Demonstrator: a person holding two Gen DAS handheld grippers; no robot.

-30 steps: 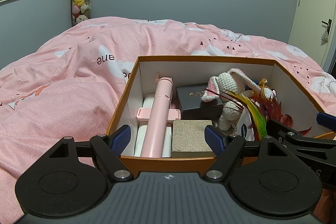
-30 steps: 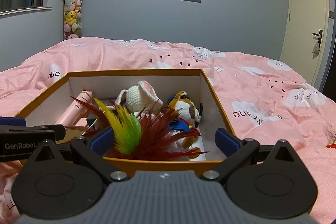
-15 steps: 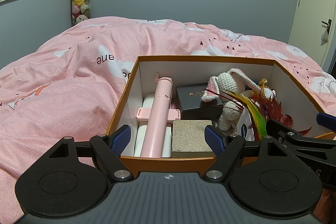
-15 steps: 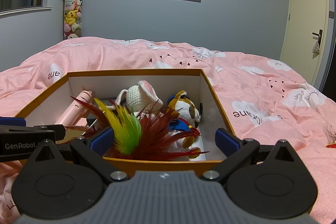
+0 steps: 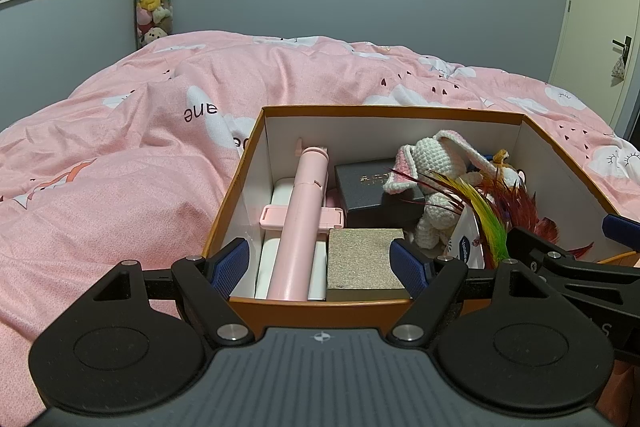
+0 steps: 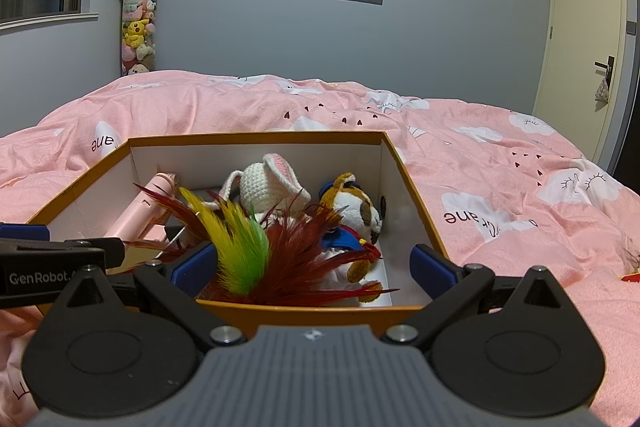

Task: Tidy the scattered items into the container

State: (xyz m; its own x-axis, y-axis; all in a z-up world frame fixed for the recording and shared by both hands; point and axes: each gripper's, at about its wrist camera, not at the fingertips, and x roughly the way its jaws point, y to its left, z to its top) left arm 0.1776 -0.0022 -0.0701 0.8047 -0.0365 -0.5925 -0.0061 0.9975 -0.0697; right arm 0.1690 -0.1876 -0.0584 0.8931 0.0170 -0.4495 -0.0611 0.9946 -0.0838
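Observation:
An orange box with white inner walls sits on the pink bed. It holds a pink stick, a dark box, a glittery block, a crocheted rabbit, a feather toy and a plush dog. My left gripper hovers open over the box's near left corner, nothing between its fingers. My right gripper hangs open at the near edge, the feathers lying between its fingers untouched.
A pink cloud-print duvet covers the bed all around the box. A tube of plush toys stands against the grey wall. A door is at the right. A small red-and-yellow item lies on the duvet at the far right.

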